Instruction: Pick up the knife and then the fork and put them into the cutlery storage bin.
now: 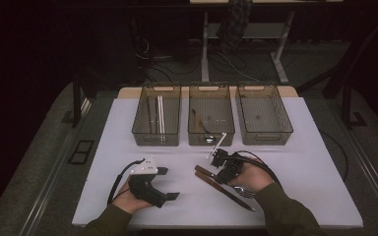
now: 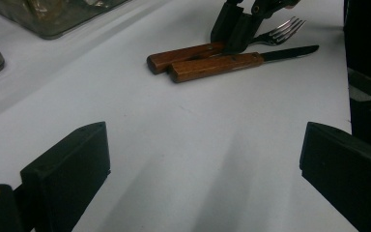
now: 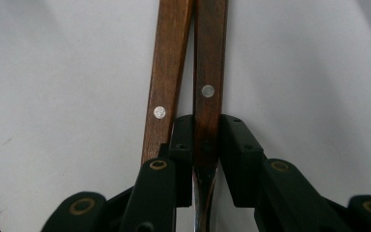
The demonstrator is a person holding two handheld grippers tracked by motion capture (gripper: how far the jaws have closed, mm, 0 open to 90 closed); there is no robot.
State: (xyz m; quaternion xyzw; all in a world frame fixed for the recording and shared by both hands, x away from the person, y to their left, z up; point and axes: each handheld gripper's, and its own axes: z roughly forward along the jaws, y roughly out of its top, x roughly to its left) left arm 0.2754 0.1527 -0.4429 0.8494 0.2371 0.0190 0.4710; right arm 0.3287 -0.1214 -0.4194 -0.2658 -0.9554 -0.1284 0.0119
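Count: three clear bins (image 1: 156, 120) (image 1: 211, 120) (image 1: 264, 118) in a row at the far side of the surface (image 1: 300, 162), two grippers (image 1: 170, 184) (image 1: 215, 158), two hands (image 1: 128, 199) (image 1: 248, 177). Cutlery out on the surface: two wooden-handled pieces, one fork (image 2: 280, 31) and one knife (image 2: 215, 66), lying side by side. Left bin holds two pale sticks (image 1: 160, 114), middle bin holds about two utensils (image 1: 200, 123), too small to tell exactly; right bin contents can't be made out.
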